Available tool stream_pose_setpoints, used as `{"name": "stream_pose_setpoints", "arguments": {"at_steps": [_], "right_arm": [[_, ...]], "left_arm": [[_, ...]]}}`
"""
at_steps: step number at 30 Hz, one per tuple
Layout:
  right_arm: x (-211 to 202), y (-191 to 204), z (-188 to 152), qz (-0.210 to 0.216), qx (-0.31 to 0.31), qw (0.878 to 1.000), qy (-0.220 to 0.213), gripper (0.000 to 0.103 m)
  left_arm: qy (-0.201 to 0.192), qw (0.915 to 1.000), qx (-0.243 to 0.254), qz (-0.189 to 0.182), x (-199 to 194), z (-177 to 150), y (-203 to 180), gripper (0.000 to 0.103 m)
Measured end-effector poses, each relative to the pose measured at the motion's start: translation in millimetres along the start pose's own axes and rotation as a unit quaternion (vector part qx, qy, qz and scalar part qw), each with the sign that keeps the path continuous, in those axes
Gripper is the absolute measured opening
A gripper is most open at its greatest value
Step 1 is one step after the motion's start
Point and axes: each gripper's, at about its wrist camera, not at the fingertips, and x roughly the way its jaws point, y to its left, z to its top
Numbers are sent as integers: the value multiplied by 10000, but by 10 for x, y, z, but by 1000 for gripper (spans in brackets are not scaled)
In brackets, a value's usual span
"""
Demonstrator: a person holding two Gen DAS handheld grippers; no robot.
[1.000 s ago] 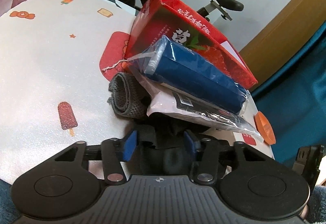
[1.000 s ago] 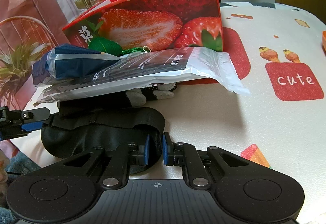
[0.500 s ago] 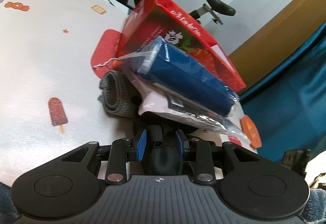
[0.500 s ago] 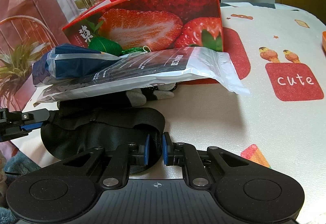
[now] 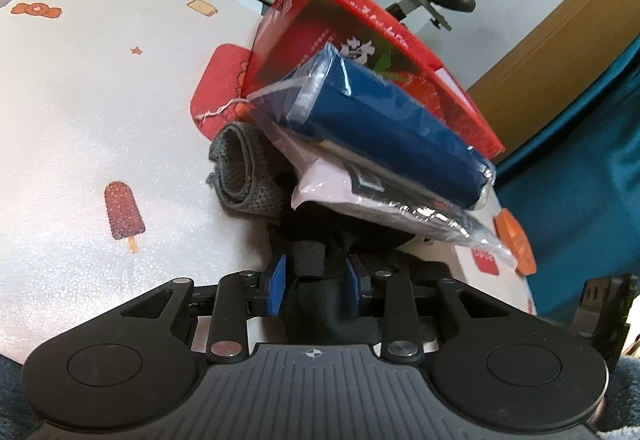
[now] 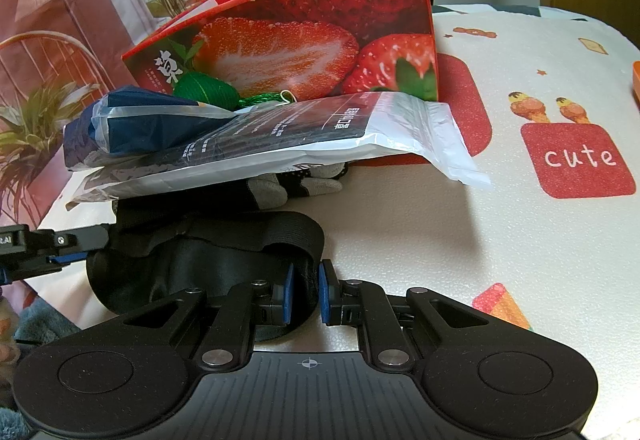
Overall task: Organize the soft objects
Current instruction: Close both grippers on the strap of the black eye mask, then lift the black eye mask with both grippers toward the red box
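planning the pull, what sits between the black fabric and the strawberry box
In the right wrist view, gloves and stacked plastic packets lie between black fabric and strawberry box.

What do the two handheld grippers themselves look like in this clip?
Both match: the left gripper and right gripper have matte black bodies, ribbed centre panels with a small crosshair mark, round discs at each side, silver pivot screws on black linkage arms, and blue finger pads. No cables or sleeves show.
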Motion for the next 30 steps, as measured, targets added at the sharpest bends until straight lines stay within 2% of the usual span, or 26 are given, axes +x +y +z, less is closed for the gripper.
{"name": "stream_pose_setpoints", "arguments": {"at_steps": [4,9,11,12,17,22,30], "right_arm": [[1,-2,-1,4,3,10000,-1,12],[1,-6,-1,10,6,10000,-4,12],[2,-4,-1,15,10,10000,-5,12],[3,-6,-1,15,9,10000,-6,12],[-4,-9,-4,15,31,10000,21,12],[-61,-19,2,92,117,9999,41,9],[-323,70,45,378,-53,9992,-98,8]], "left_arm": [[210,9995,-16,218,75,-17,45,33],[150,9995,-18,276,68,-13,61,32],[176,9990,-2,403,69,-5,70,13],[177,9987,-1,469,63,2,77,12],[50,9987,-77,506,0,14,103,10],[85,9984,-101,549,-57,42,71,10],[82,9962,443,741,-306,76,-238,9]]}}
